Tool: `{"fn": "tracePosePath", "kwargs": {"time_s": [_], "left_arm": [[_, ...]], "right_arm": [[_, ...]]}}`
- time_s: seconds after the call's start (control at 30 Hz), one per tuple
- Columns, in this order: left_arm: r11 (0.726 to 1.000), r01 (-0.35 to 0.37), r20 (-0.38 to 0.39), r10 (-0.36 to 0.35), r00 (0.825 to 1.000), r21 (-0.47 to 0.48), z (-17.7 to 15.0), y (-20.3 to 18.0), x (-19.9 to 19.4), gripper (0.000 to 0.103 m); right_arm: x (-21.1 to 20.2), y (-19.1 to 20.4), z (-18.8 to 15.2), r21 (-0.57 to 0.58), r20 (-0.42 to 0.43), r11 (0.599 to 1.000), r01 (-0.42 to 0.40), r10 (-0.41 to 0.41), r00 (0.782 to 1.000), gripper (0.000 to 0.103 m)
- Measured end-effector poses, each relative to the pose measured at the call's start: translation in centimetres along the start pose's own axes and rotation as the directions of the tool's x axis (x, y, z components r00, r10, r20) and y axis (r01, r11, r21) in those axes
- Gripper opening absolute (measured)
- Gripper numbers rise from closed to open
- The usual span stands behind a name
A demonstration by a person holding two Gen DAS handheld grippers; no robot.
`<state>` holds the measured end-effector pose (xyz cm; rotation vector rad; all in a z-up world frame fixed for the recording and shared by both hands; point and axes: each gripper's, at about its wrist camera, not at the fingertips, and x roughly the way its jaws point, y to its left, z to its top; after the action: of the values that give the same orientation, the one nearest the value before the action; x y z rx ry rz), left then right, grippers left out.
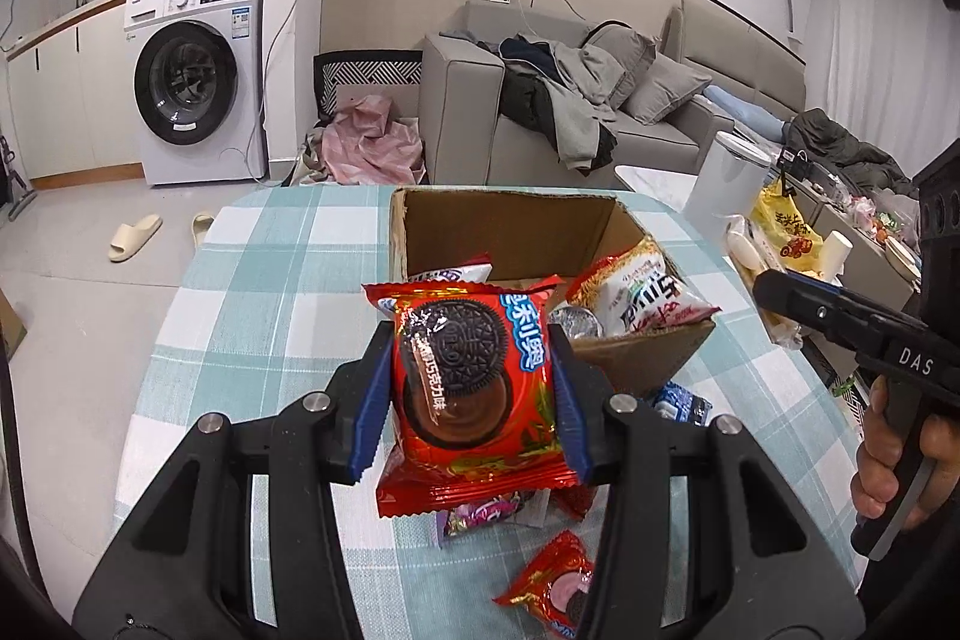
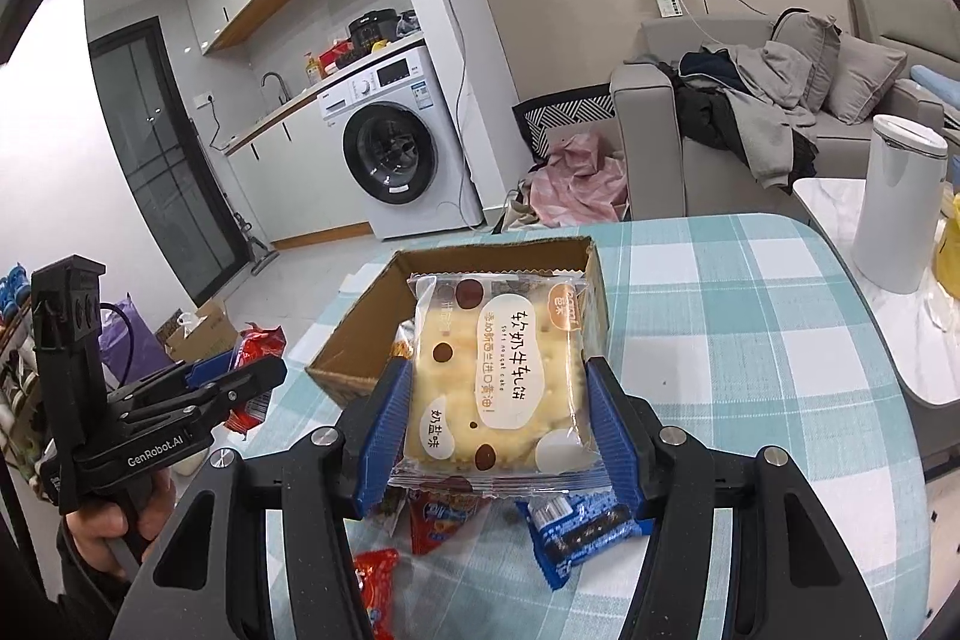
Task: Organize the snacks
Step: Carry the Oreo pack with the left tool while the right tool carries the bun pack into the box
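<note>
Left wrist: left gripper (image 1: pixel 474 388) clamps Oreo pack (image 1: pixel 474 382); right gripper (image 2: pixel 492 412) clamps nougat cracker pack (image 2: pixel 498 382). Slick wrappers may slip short of box (image 1: pixel 510 226) ahead.

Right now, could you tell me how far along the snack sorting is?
Partly done. The cardboard box already holds several packets, including an instant noodle bag. In hand: the left gripper clamps a red Oreo pack, the right gripper a soft nougat cracker pack. Left on the checked tablecloth: a blue wafer packet and red packets.
</note>
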<state>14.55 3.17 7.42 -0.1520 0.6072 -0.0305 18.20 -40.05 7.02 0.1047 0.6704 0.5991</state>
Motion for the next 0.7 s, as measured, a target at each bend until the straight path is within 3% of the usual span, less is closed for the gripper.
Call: {"fn": "tracePosePath", "kwargs": {"time_s": [0.4,0.7], "left_arm": [[1.000,-0.003,0.035,0.002,0.999,0.008,2.0,-0.7,1.8,0.045],[1.000,-0.003,0.000,0.003,1.000,0.021,2.6,-1.2,5.2,0.045]], "right_arm": [[1.9,-0.2,1.2,0.007,-0.016,1.000,0.004,-0.004,1.000,0.059],[4.8,-0.3,1.4,0.002,-0.062,1.000,0.001,-0.001,0.998,0.058]]}}
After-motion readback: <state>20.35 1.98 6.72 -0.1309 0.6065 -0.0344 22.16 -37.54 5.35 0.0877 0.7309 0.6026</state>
